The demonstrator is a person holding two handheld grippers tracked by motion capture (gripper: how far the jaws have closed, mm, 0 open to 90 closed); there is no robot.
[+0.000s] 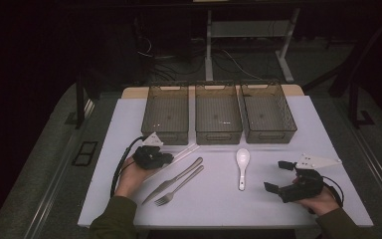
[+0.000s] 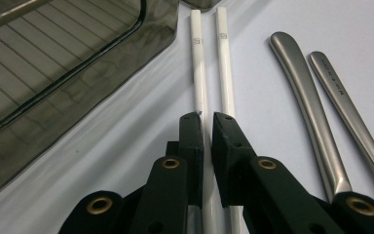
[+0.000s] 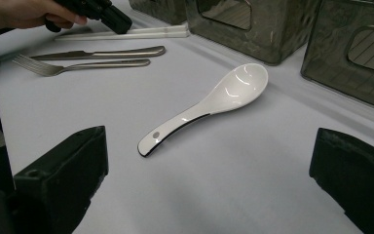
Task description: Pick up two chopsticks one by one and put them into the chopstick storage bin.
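Your left gripper point(image 1: 165, 158), left of centre in the high view, is clamped on one of two white chopsticks point(image 2: 198, 73) lying side by side on the white table point(image 1: 214, 199). In the left gripper view the pair runs up the middle of the frame, and the left-hand stick passes straight down between the two black jaws, pinched between them. The second stick point(image 2: 225, 68) lies outside the grip, just beside and partly under the right-hand jaw.

The risk from here, as a judgement: you lift only one stick and leave its twin behind, or the right jaw drags the loose stick sideways into the knife point(image 2: 306, 97) and fork point(image 2: 350, 112) lying near it at the right of that frame. The hold sits toward one end rather than the middle, so the stick may droop or swivel in the pads as it rises, and the smoky plastic bin point(image 2: 78, 63) at upper left is close enough for the far tip to catch its rim.

Your right gripper point(image 1: 278, 177), at the lower right of the high view, rests with its jaws spread wide and nothing between them. In the right gripper view the white soup spoon point(image 3: 209, 105) lies on the table ahead of them, centre frame, clear of both.
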